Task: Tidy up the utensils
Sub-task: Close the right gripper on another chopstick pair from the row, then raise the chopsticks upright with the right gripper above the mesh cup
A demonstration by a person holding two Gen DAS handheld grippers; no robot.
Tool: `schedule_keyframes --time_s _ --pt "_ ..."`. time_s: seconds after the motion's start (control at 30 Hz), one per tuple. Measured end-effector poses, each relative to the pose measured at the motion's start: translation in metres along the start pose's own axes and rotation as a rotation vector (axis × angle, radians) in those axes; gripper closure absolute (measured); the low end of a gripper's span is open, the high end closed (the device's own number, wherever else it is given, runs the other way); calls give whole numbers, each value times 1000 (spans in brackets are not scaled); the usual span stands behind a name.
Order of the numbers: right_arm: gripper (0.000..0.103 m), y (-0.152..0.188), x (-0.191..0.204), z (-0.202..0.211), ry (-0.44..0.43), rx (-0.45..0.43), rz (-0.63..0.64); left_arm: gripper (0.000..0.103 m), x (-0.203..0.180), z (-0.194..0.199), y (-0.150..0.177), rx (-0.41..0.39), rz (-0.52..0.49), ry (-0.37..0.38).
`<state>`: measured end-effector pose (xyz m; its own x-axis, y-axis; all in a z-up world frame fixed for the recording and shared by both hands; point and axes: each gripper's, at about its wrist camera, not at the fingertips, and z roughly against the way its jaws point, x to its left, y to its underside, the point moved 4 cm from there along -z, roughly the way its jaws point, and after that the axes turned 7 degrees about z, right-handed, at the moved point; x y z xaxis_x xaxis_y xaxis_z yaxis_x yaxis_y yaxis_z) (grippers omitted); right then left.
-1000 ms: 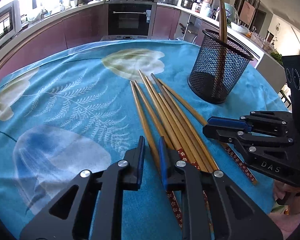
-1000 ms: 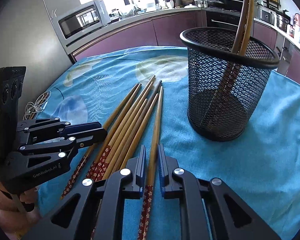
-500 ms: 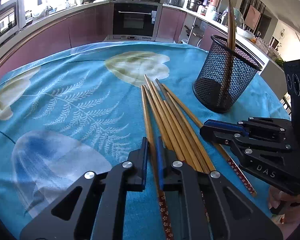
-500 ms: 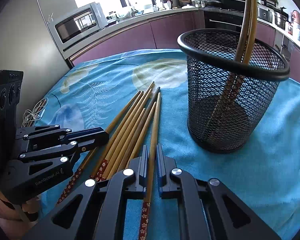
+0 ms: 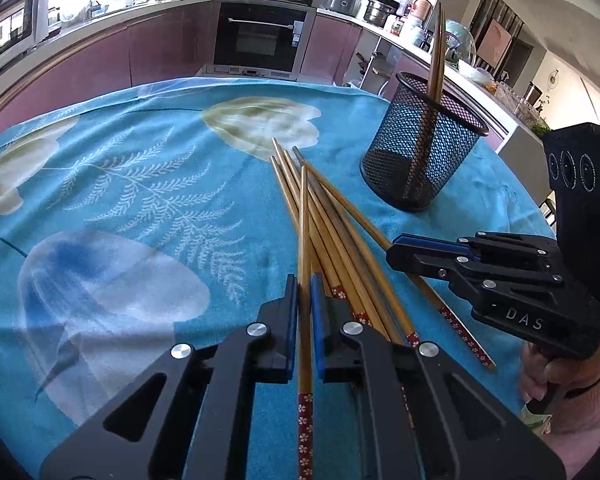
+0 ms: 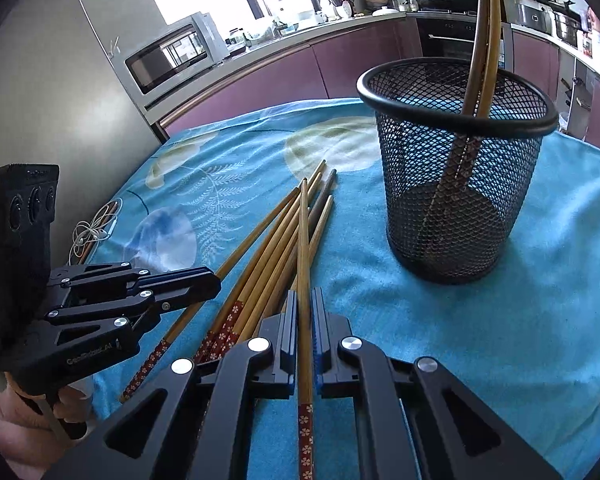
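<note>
Each gripper is clamped on 1 chopstick. In the left wrist view, the left gripper pinches a wooden chopstick between its blue pads, its shaft running straight away from the camera and its red flowered end passing back under the jaws. The right wrist view shows the same for the right gripper, closed on its own chopstick, again with a red patterned end toward the camera.

Both held sticks rise out of the loose bundle of chopsticks lying on the blue cloth, tips pointing far, decorated ends near. From the left view the bundle fans to the right of the held stick; from the right view it fans to the left.

The black mesh holder stands upright on the cloth, far and right of the bundle and apart from it, with 2 chopsticks leaning inside. The right view looks down into its rim; the left view shows it smaller.

Only the left view shows the right gripper from outside, low over the bundle's right side, with a hand beneath. Only the right view shows a coiled white cable at the cloth's left edge.
</note>
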<state>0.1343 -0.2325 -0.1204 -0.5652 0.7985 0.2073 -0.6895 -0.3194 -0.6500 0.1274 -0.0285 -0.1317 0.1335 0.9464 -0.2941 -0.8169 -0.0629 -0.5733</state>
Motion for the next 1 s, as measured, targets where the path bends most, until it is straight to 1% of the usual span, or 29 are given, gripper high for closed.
schedule_keyframes --time_s 0.13,0.33,0.47,0.63,0.83,1.0 --pt "95 2 0 -5 17 19 7 95 1 -4 3 16 -13 -12" --pt "94 -4 2 -11 31 29 36 94 3 -13 -5 28 -36 -17" --pt "96 -5 -1 -11 24 20 20 94 2 -18 -11 35 -48 -18" --pt "97 -4 -3 -1 5 -13 2 96 2 -16 -14 16 -26 -27" --pt "97 -9 -2 25 -18 -86 9 96 0 6 -18 -26 -22 16" --pt "97 -13 -6 50 -22 -151 0 96 -5 36 -28 -80 -13 86"
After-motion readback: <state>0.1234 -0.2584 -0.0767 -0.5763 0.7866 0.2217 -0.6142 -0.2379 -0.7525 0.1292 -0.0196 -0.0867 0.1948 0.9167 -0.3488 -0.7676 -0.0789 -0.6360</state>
